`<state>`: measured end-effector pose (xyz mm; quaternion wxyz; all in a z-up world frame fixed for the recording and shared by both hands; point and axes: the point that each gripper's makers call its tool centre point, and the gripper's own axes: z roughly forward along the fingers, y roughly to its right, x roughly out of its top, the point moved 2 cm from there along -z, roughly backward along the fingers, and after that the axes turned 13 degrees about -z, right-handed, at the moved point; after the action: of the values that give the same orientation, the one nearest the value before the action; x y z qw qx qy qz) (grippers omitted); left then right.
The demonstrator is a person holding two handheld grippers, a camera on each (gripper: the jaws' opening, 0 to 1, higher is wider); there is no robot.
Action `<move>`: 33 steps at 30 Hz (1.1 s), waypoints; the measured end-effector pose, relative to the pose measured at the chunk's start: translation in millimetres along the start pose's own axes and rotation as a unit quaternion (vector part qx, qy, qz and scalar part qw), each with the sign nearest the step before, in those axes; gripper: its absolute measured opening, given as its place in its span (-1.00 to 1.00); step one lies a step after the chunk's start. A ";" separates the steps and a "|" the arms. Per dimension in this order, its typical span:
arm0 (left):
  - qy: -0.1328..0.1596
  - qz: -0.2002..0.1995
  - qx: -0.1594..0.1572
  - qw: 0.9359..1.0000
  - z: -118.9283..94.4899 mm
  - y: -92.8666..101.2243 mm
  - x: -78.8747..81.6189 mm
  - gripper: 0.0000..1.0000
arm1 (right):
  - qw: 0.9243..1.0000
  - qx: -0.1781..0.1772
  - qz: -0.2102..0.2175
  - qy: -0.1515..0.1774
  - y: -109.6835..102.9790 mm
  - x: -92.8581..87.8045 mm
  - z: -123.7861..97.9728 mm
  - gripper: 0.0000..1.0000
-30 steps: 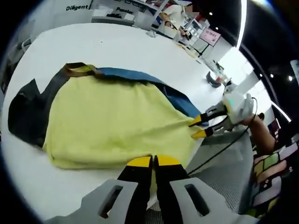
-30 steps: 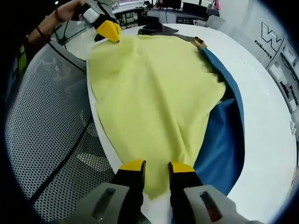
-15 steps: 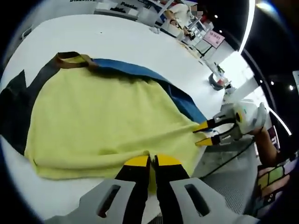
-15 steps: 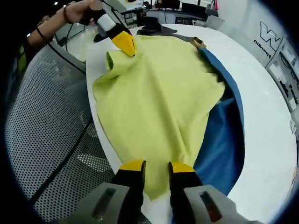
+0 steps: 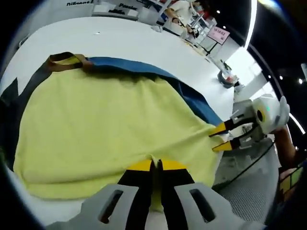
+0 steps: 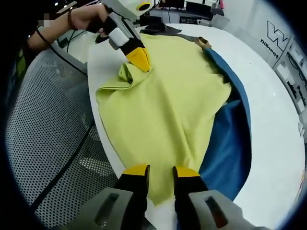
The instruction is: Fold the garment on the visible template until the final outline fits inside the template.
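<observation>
A yellow garment (image 5: 105,124) (image 6: 168,91) with a brown collar (image 5: 64,60) and dark sleeves lies spread over a blue template (image 5: 192,98) (image 6: 230,139) on the round white table (image 5: 134,43). My left gripper (image 5: 154,165) is shut on the garment's near hem. In the right gripper view it (image 6: 139,60) holds that hem lifted and doubled inward from the table edge. My right gripper (image 6: 160,171) stands open at the table's rim, with the garment's other bottom corner lying between its jaws. In the left gripper view it (image 5: 221,137) sits at the cloth's right corner.
Grey perforated flooring (image 6: 48,134) with a black cable (image 6: 72,158) lies beyond the table's rim. A person's hand (image 6: 86,17) holds the left gripper. A small dark object (image 5: 225,79) stands near the table's far right rim. Desks stand in the background.
My left gripper has carried the hem inward over the garment, making a small fold at that corner. The right gripper has stayed where it was.
</observation>
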<state>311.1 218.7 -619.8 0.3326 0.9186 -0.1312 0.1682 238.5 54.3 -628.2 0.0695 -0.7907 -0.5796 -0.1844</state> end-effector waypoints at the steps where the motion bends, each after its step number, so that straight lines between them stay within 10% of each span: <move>1: 0.006 -0.001 -0.004 1.000 -0.8 0.2 1.0 -1.00 | 1.000 0.001 -0.001 -0.002 -0.3 0.2 0.1 -0.72; 12: 0.057 0.077 -0.013 0.995 -25.5 14.6 10.5 -0.57 | 1.000 -0.001 0.010 -0.002 0.9 -0.4 0.6 -0.74; 33: 0.000 0.101 0.006 0.995 -19.0 31.2 -31.7 -0.46 | 1.000 -0.006 0.019 0.000 2.2 -0.5 0.7 -0.76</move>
<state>267.0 212.1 -600.9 0.3088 0.9026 -0.2225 0.2013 240.6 53.4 -628.7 0.0681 -0.8017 -0.5636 -0.1868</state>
